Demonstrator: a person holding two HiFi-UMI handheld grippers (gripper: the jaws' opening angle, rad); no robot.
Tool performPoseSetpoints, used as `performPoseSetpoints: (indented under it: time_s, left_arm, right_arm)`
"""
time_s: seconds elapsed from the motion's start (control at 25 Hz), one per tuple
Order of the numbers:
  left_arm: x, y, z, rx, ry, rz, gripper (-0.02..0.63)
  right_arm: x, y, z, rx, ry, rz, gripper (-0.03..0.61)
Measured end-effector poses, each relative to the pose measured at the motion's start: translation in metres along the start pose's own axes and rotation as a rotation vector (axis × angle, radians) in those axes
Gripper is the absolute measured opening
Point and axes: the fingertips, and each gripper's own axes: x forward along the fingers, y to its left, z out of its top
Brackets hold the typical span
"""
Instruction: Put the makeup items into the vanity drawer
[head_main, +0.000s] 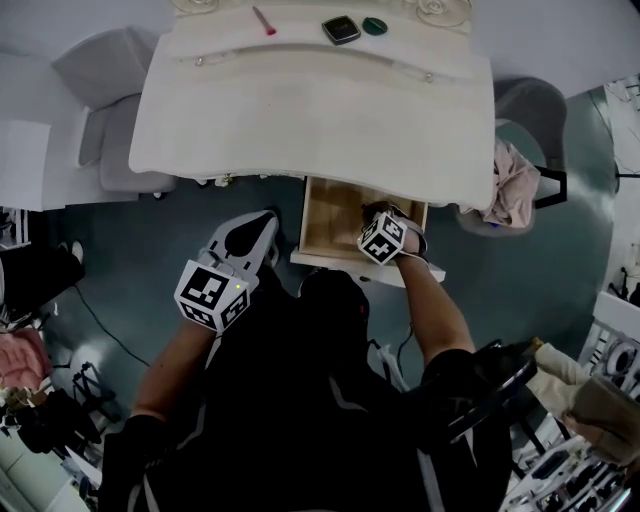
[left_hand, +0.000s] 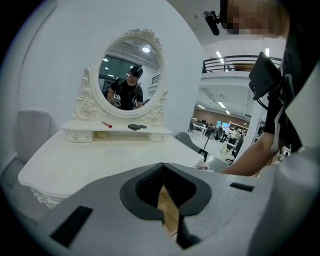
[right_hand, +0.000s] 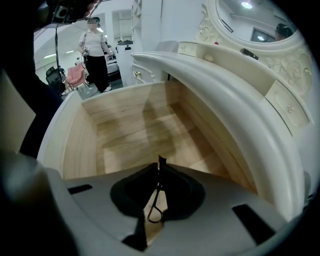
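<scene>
Right gripper, clamped on a slim wire-looped makeup tool, points down into the open vanity drawer; release low, clear of its walls. Left gripper jaws together, empty.

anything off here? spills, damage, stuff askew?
Nothing stands out. The pale wooden drawer is open, bare inside and undamaged. The right gripper holds a thin black wire-loop tool over it. A red stick, a black square compact and a green round case lie tidily on the white vanity shelf.
</scene>
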Motion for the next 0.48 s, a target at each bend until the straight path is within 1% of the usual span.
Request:
performPoseSetpoints:
  time_s: [0.24, 0.48]
  left_arm:
    - [-0.002, 0.008, -0.012, -0.022, 0.028, 0.023, 0.004]
    - [-0.006, 0.014, -0.014, -0.026, 0.029, 0.037, 0.004]
  right_arm:
    - [0.015, 0.005, 0.000, -0.006, 0.009, 0.027, 0.031]
    - [0.023, 0.006, 0.000, -0.027, -0.008, 0.003, 0.037]
